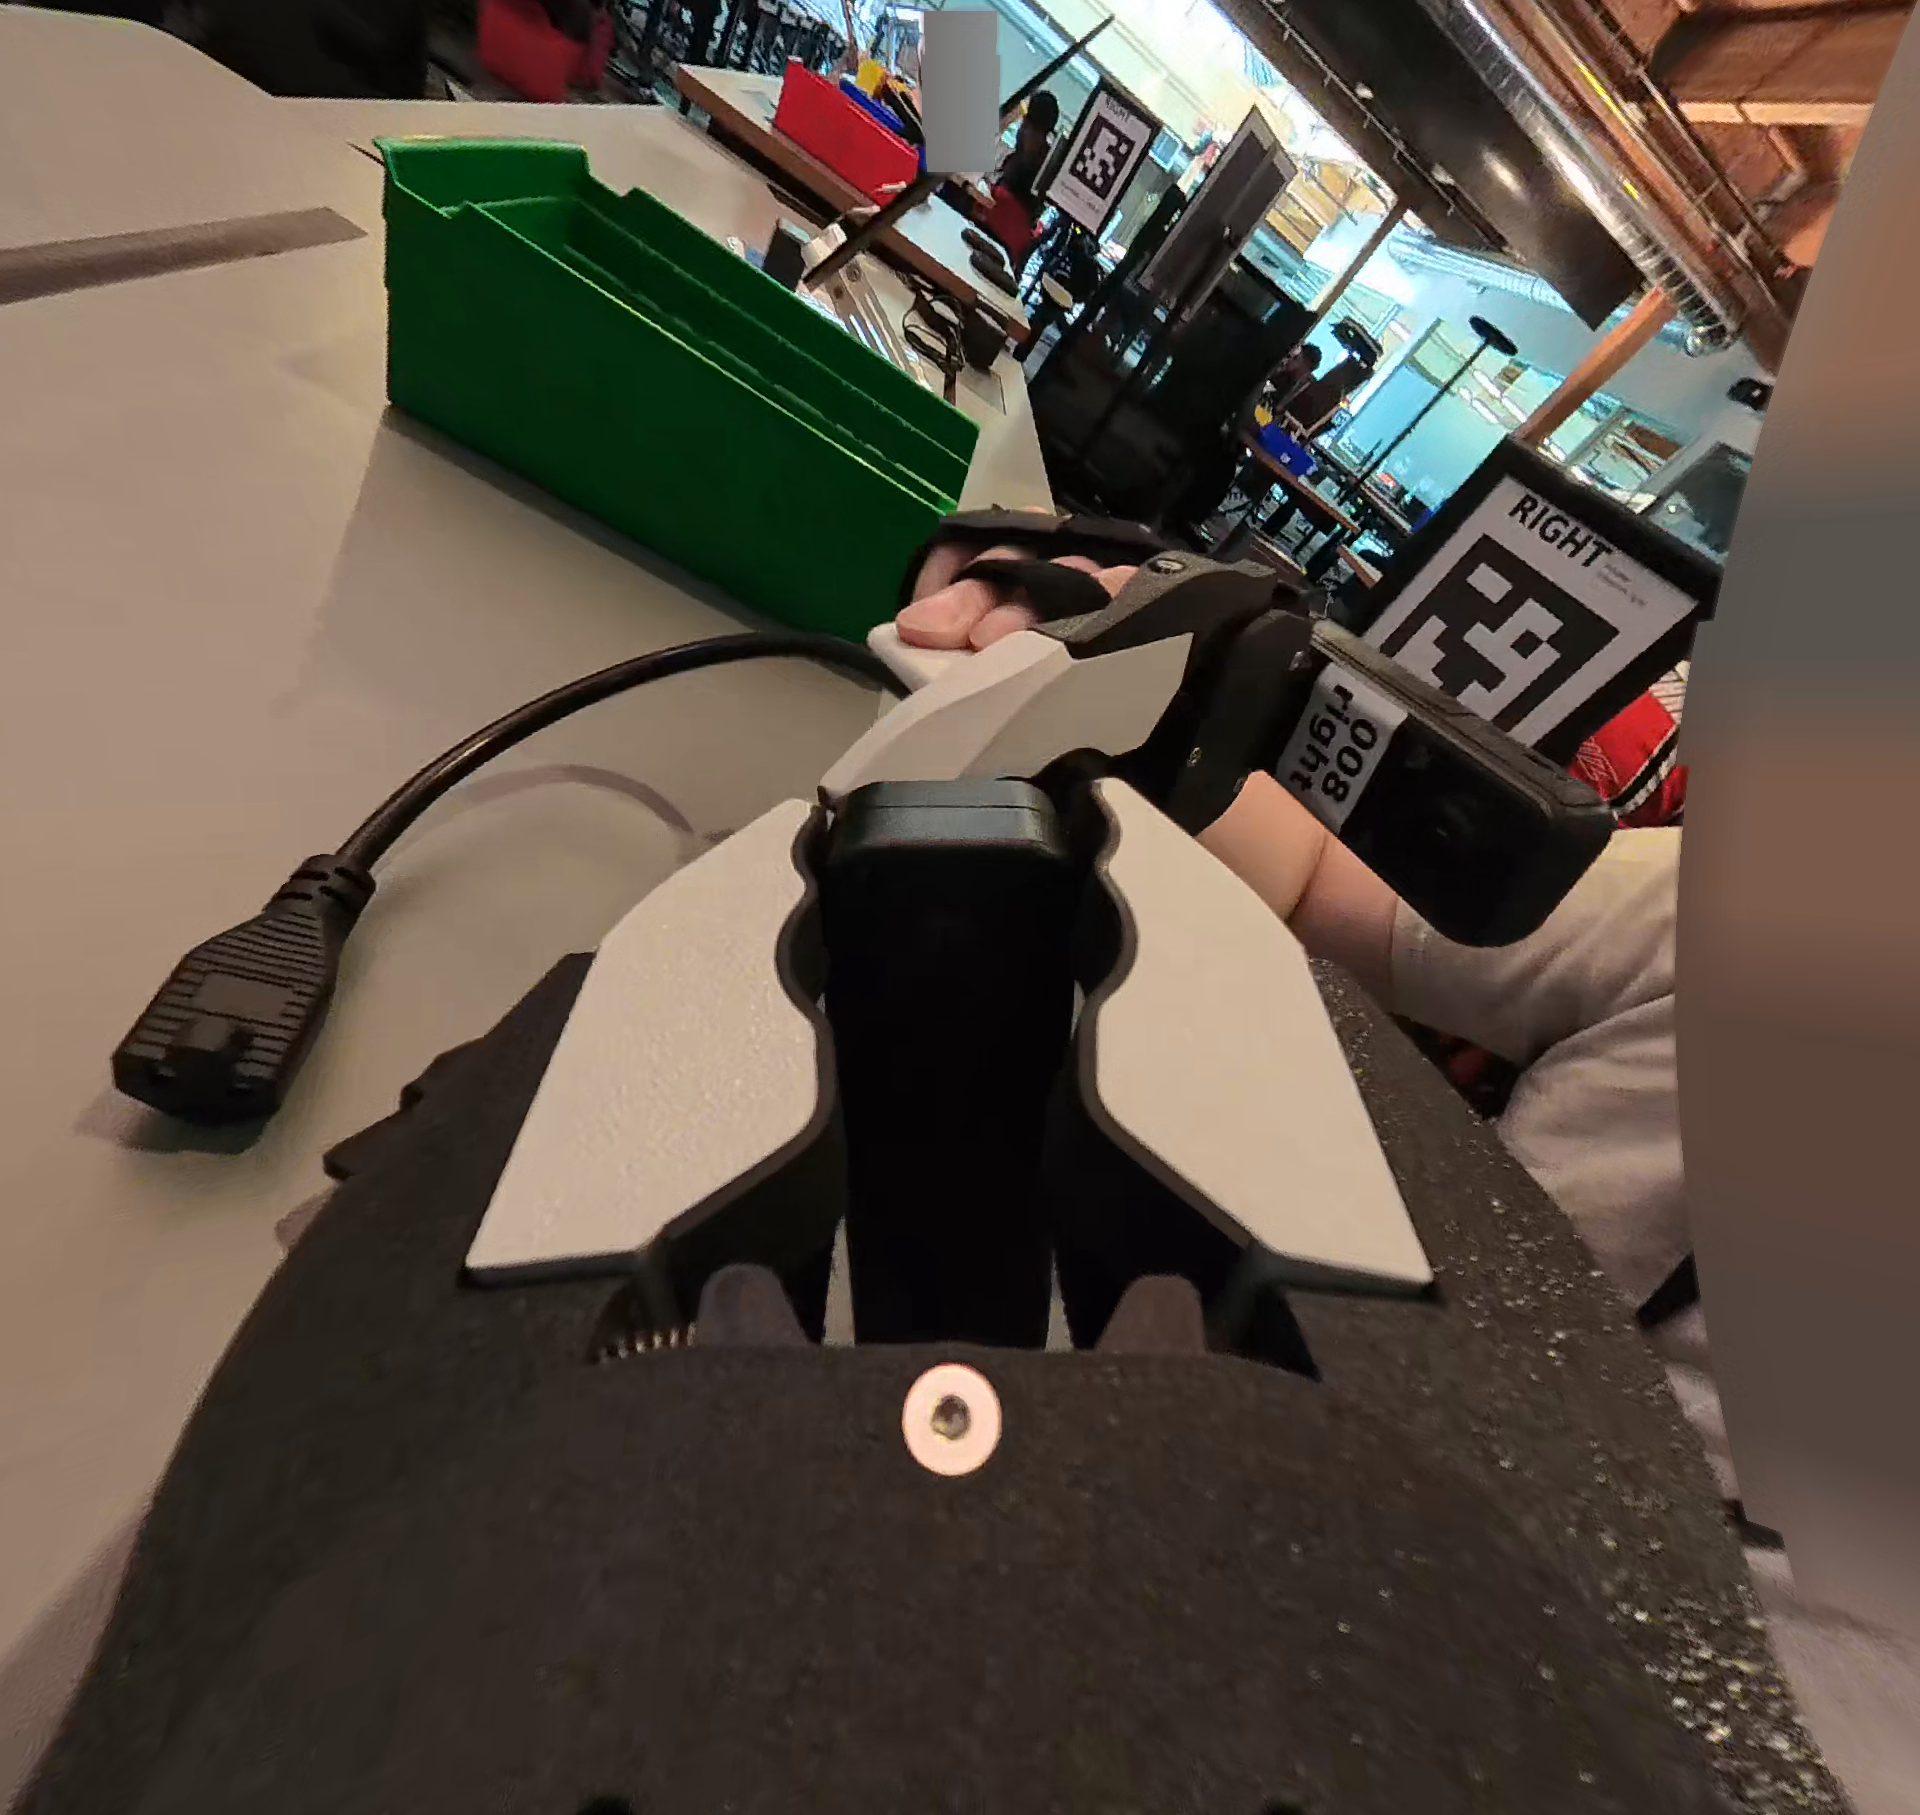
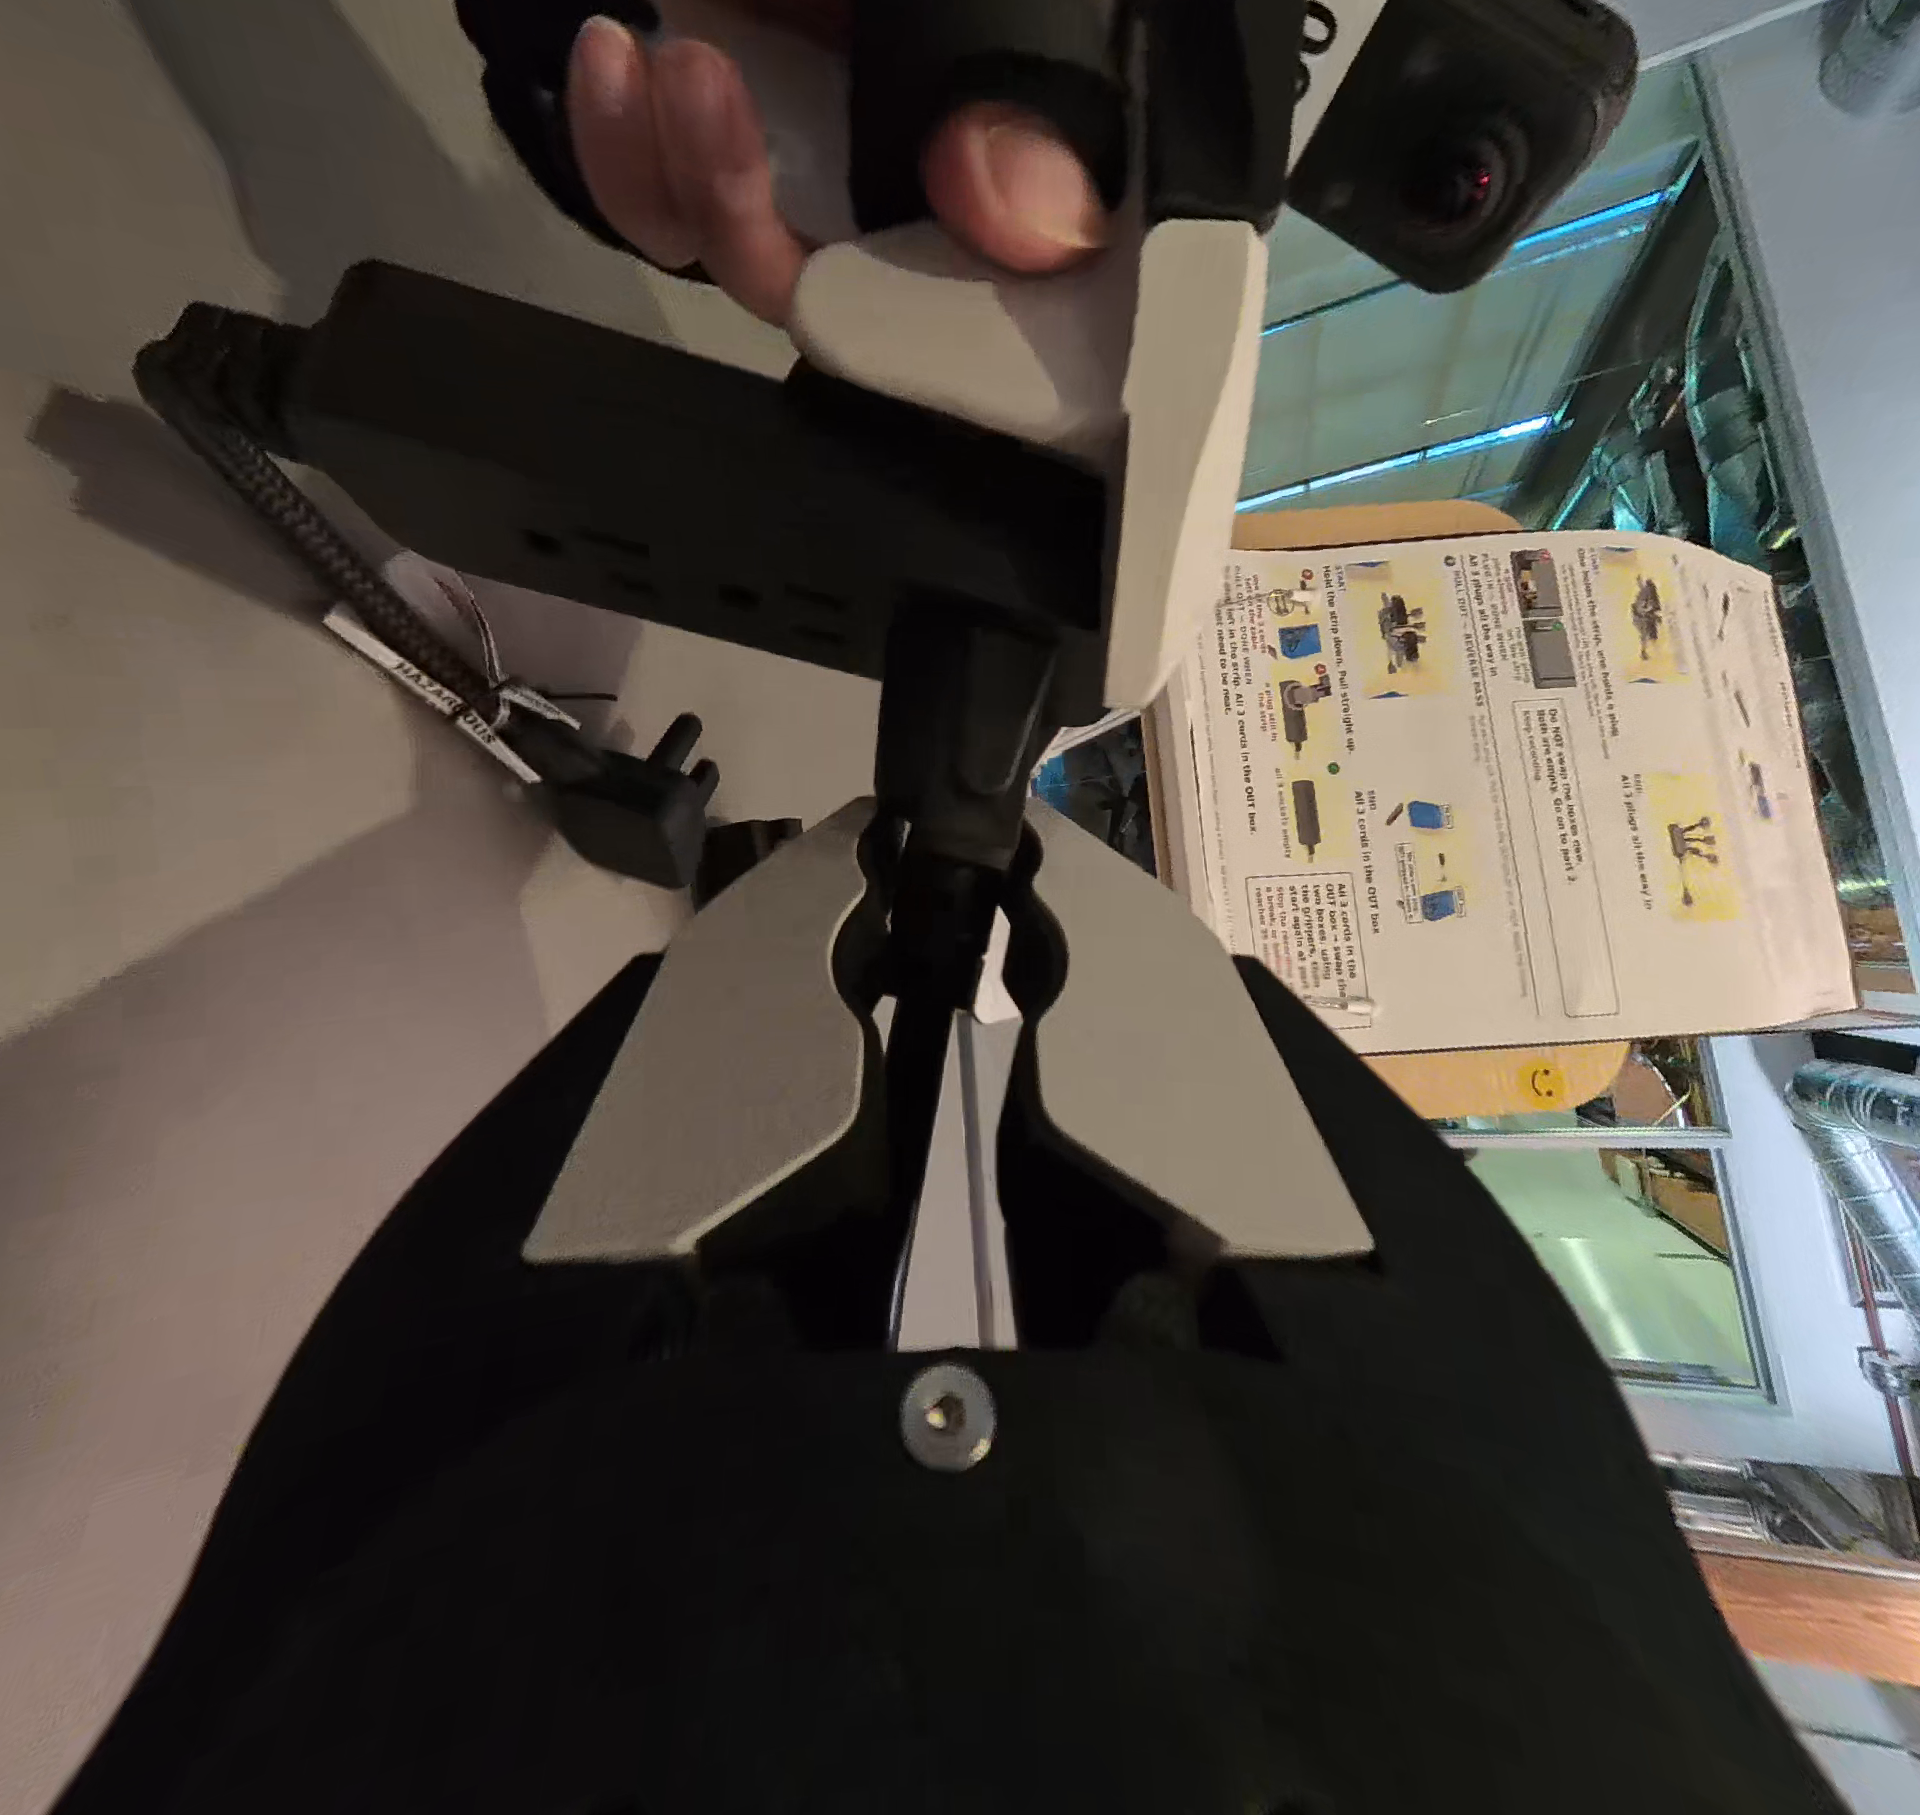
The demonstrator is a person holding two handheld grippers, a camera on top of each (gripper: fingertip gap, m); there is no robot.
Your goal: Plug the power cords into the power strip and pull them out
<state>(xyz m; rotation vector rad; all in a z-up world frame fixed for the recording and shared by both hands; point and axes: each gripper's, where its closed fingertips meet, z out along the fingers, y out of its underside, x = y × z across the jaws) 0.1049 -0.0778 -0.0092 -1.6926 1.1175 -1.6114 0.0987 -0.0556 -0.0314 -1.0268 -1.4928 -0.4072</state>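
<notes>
The left gripper (image 1: 951, 830) had its fingers clamped on the power strip (image 2: 665, 508); the right gripper (image 2: 951, 882) pinched the plug (image 2: 961, 726). A skewed pull risked bending prongs.

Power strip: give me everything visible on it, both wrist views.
The power strip is a long, matte black plastic bar with outlet slots in a row along one face. The left gripper is clamped across one end of it, holding it off the table. A braided black cable leaves its far end. One black plug sits at the face, pinched by the right gripper.
</notes>
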